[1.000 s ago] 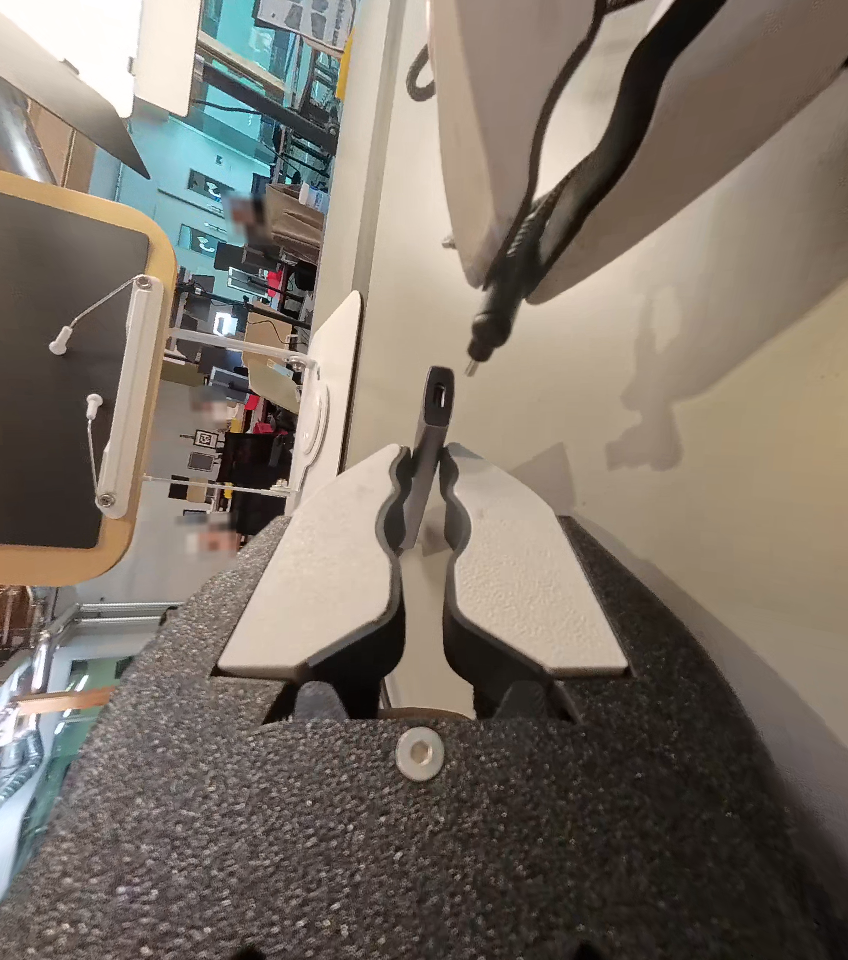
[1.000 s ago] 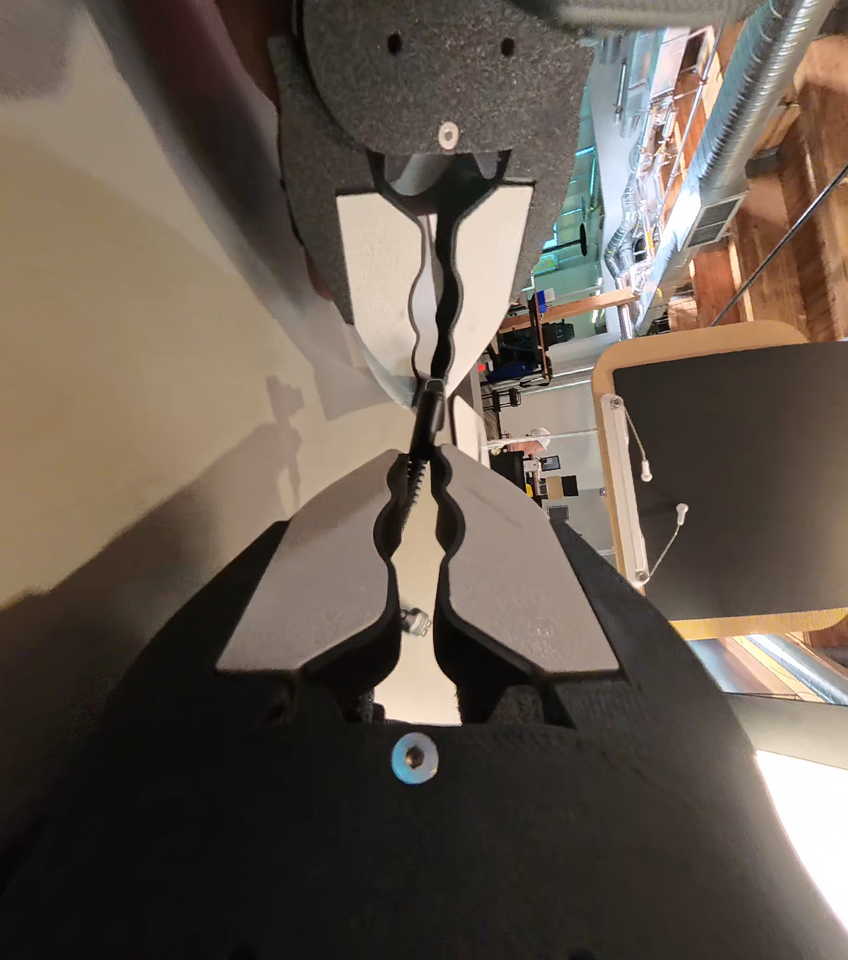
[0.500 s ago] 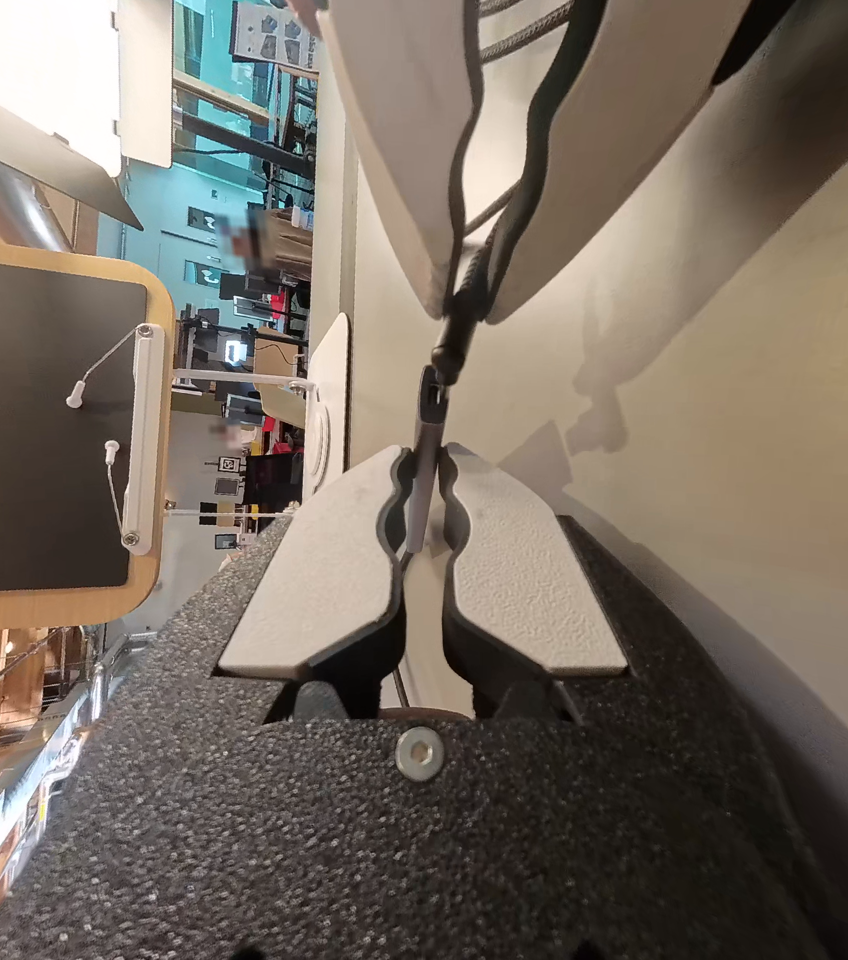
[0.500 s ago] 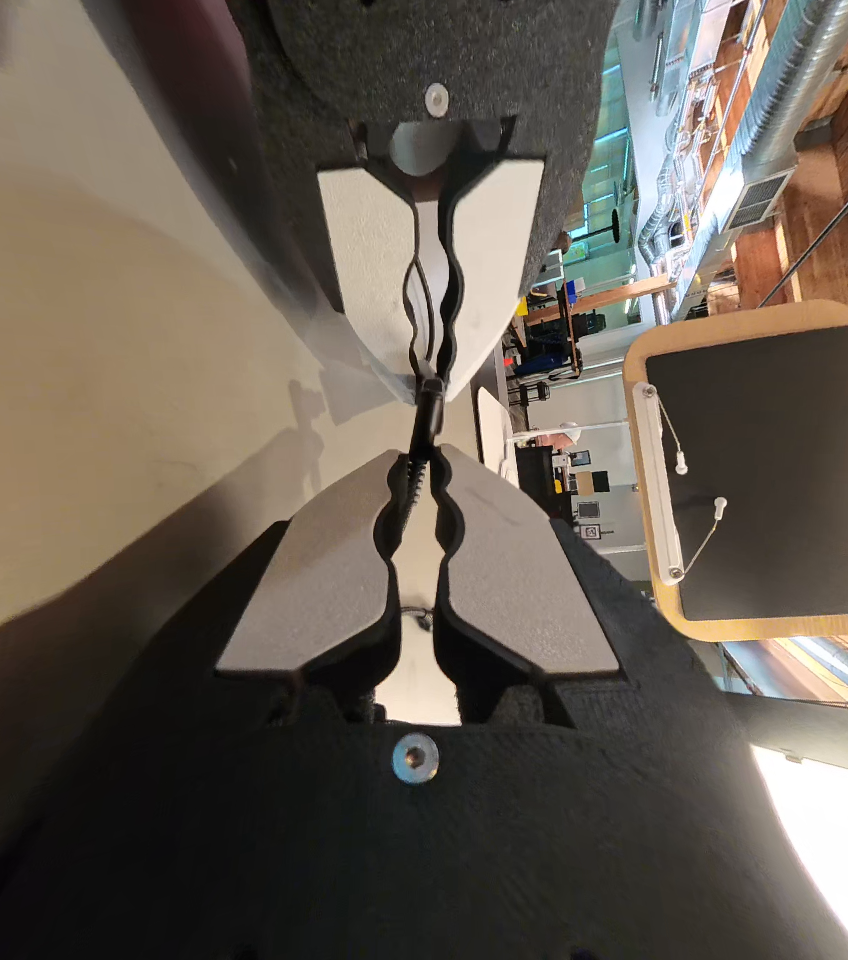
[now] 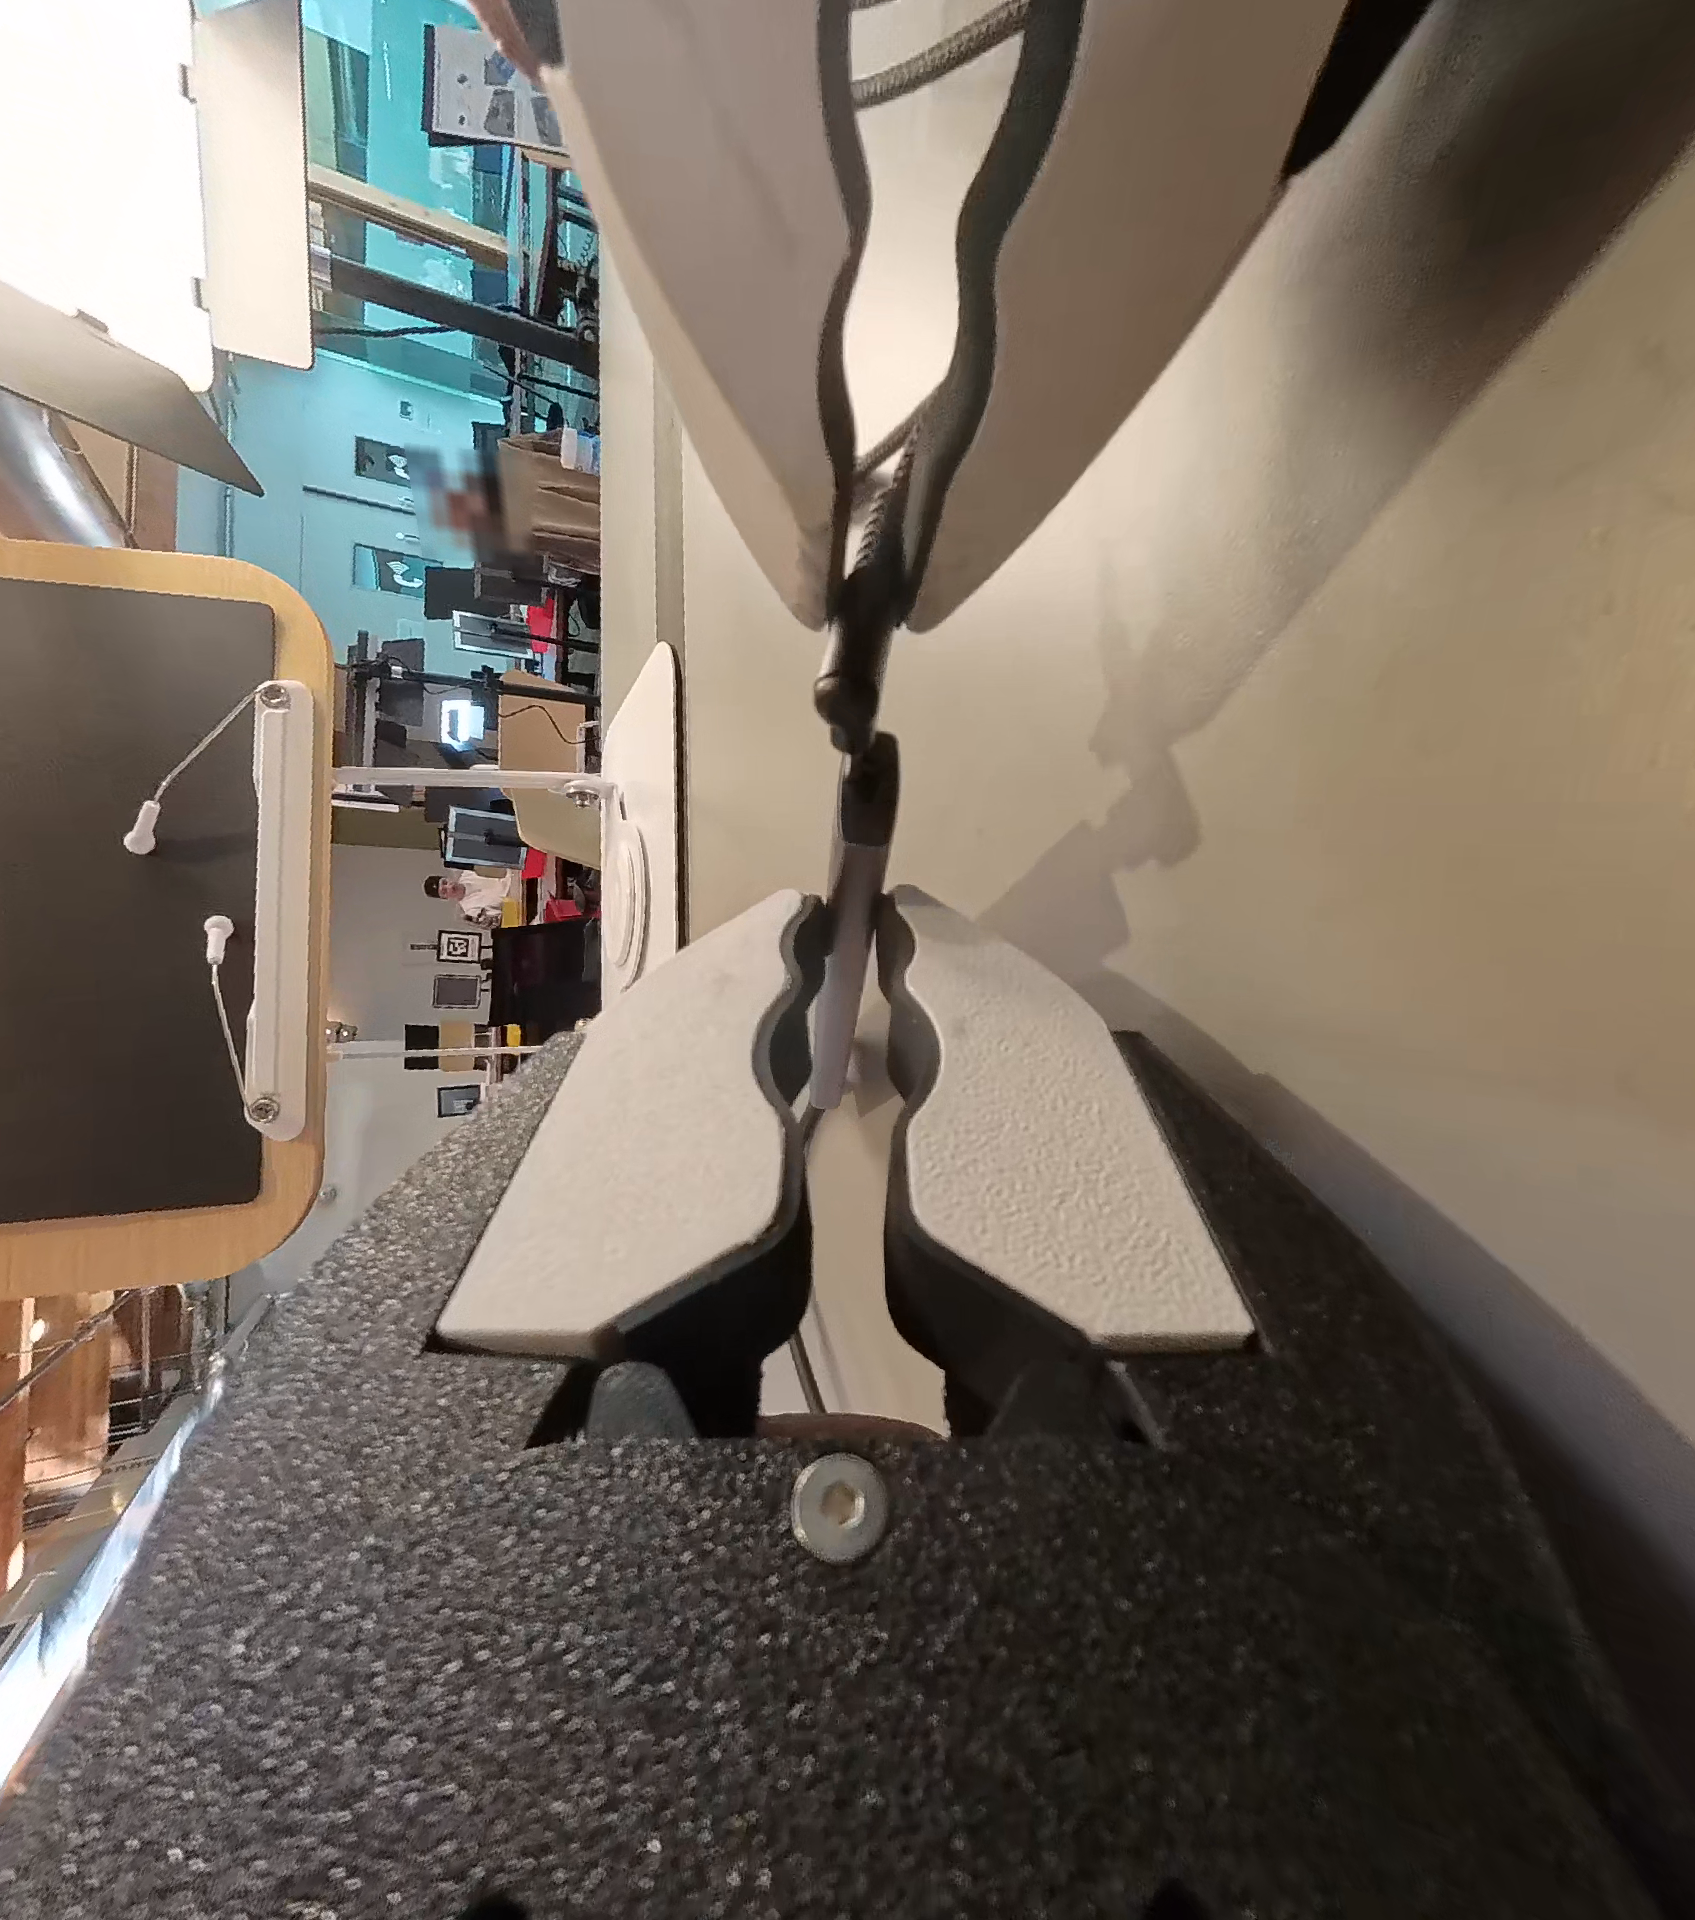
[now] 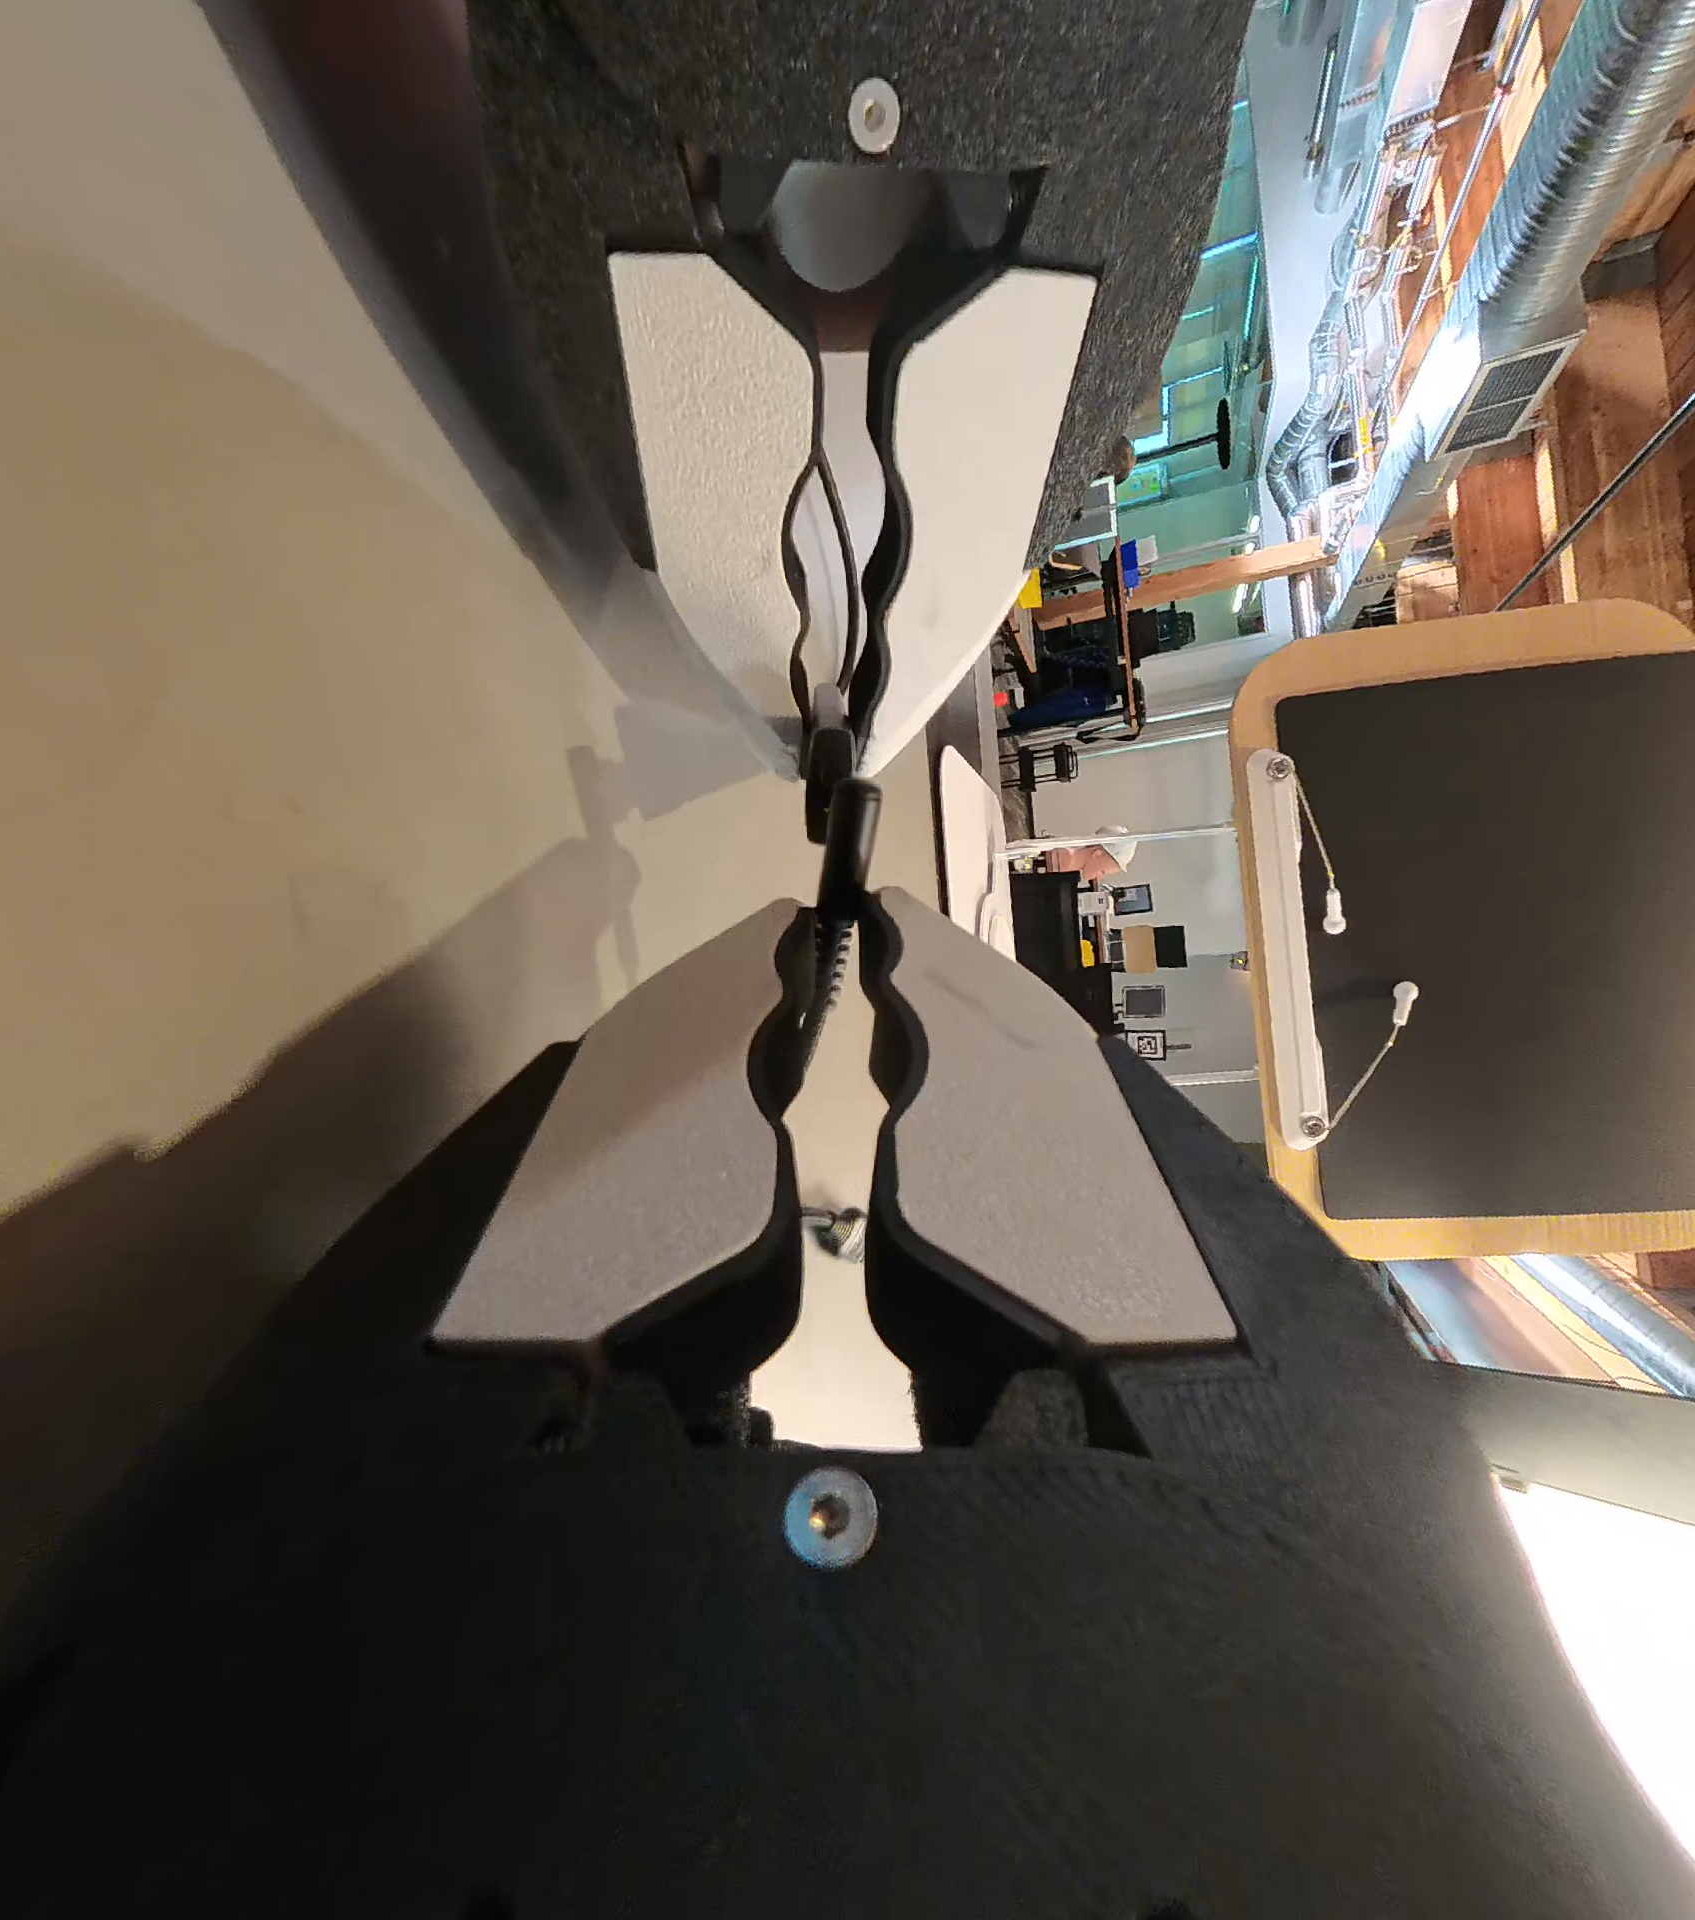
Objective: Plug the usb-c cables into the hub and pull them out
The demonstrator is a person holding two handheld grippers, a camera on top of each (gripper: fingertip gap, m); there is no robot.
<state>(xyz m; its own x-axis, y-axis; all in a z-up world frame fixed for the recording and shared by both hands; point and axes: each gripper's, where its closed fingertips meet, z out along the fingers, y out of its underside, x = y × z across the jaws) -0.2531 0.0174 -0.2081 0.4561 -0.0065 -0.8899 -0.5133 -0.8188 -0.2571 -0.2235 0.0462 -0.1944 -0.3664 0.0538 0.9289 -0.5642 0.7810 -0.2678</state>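
A second ago I had the plug short of the port; now my right gripper (image 6: pixel 843 914), clamped on the black usb-c cable (image 6: pixel 848 836), has pushed it into the grey hub (image 5: pixel 848 935) pinched in my left gripper (image 5: pixel 843 914) above the table (image 5: pixel 1445 727), so pulling out comes next.

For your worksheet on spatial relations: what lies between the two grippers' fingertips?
Only the task's own things: the grey hub in the left gripper, meeting the black cable plug held by the right gripper. Both wrist views show it.
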